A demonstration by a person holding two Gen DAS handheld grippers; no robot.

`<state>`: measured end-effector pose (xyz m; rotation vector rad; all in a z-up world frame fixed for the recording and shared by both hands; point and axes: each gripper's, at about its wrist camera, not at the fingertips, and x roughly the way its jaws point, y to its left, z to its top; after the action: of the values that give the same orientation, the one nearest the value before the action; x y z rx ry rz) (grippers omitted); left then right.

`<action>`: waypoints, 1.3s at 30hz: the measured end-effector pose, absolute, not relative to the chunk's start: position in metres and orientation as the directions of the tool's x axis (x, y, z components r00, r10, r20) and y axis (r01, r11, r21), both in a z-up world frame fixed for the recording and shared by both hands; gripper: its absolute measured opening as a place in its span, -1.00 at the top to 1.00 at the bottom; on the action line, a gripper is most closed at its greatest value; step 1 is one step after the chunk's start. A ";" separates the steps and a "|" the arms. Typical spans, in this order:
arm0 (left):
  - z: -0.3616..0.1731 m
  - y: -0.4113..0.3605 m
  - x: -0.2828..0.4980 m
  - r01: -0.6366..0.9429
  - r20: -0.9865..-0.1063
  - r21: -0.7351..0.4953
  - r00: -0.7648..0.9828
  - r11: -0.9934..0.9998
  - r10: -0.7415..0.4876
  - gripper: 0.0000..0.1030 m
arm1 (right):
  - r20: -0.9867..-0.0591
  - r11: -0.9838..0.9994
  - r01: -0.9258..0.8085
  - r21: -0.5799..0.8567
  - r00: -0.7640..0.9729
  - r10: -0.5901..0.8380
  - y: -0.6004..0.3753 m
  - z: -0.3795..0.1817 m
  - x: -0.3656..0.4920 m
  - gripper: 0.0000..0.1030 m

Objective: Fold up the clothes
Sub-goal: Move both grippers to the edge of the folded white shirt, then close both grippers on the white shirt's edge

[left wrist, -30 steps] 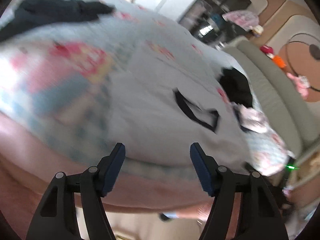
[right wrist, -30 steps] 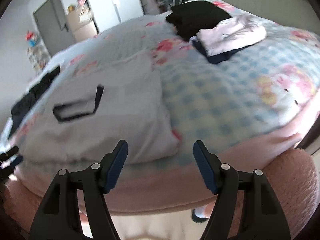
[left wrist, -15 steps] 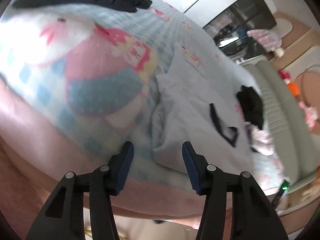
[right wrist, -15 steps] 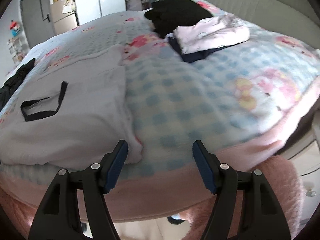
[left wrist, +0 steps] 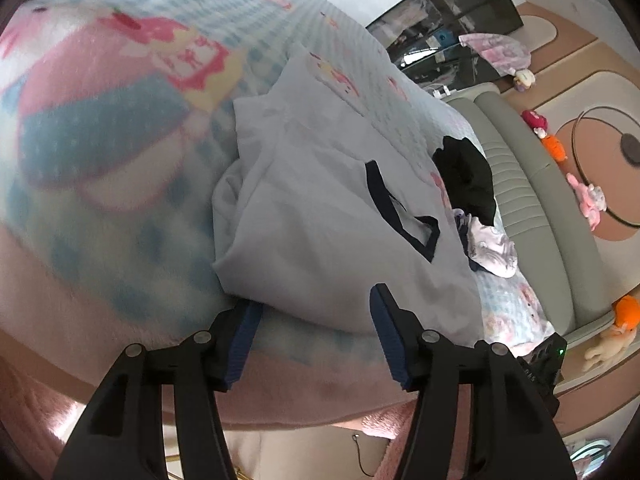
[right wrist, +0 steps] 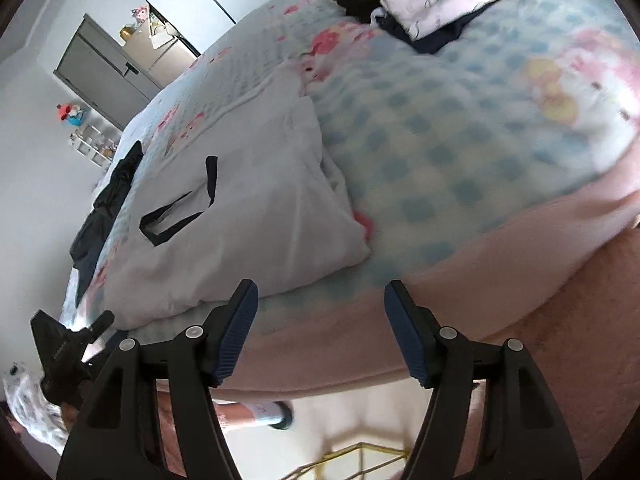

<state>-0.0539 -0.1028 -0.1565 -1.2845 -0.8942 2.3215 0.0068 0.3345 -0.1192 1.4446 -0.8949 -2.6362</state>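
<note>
A white T-shirt [left wrist: 320, 200] with a dark collar band [left wrist: 400, 216] lies flat on the checked cartoon blanket [left wrist: 100, 140] of a bed. My left gripper [left wrist: 316, 304] hovers at the shirt's near corner; its jaws are opening, with the hem between them and the left pad at the cloth's edge, not pressing. In the right wrist view the same T-shirt [right wrist: 240, 220] shows its other near corner just up and left of my right gripper [right wrist: 320, 290]. That gripper is open over the blanket's [right wrist: 460, 140] pink edge, nothing in it.
Black clothing [left wrist: 464, 176] and a folded pale garment [left wrist: 492, 248] lie near the padded headboard [left wrist: 540, 200]. A dark garment [right wrist: 104, 208] lies at the bed's far side. A person's socked foot [right wrist: 264, 416] stands on the floor below the bed edge.
The left gripper has swung to the shirt's near corner and sunk toward it, its jaws narrower than a second ago. The right gripper rolled and shifted a little along the bed edge.
</note>
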 end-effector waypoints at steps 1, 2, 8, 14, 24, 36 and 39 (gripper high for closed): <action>-0.156 -0.104 -0.055 0.008 -0.634 -0.664 -0.538 -0.748 0.556 -0.13 | -0.765 -0.825 -0.256 0.503 -0.576 -0.287 0.334 -0.121 0.002 -0.32; -0.157 -0.105 -0.055 0.010 -0.632 -0.665 -0.541 -0.747 0.555 -0.13 | -0.757 -0.813 -0.254 0.524 -0.577 -0.307 0.333 -0.123 -0.002 -0.32; -0.169 -0.102 -0.068 -0.022 -0.541 -0.777 -0.488 -0.629 0.685 -0.49 | -0.764 -0.854 -0.235 0.464 -0.594 -0.252 0.319 -0.138 -0.032 -0.39; -0.168 -0.098 -0.079 0.014 -0.560 -0.751 -0.544 -0.660 0.625 -0.48 | -0.699 -0.782 -0.230 0.579 -0.633 -0.332 0.317 -0.137 -0.035 -0.50; -0.177 -0.110 -0.077 -0.012 -0.545 -0.758 -0.536 -0.652 0.645 -0.01 | -0.705 -0.850 -0.190 0.492 -0.659 -0.260 0.304 -0.128 -0.031 0.04; -0.159 -0.099 -0.087 -0.078 -0.568 -0.680 -0.572 -0.729 0.591 0.36 | -0.664 -0.849 -0.122 0.514 -0.683 -0.303 0.295 -0.125 -0.042 0.35; -0.174 -0.104 -0.095 -0.044 -0.576 -0.704 -0.550 -0.709 0.605 0.27 | -0.684 -0.835 -0.159 0.527 -0.662 -0.307 0.300 -0.142 -0.046 0.12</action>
<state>-0.0953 -0.1036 -0.1735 -1.2051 -0.9112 2.2888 -0.0462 0.3003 -0.1415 1.2511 -0.8699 -2.6493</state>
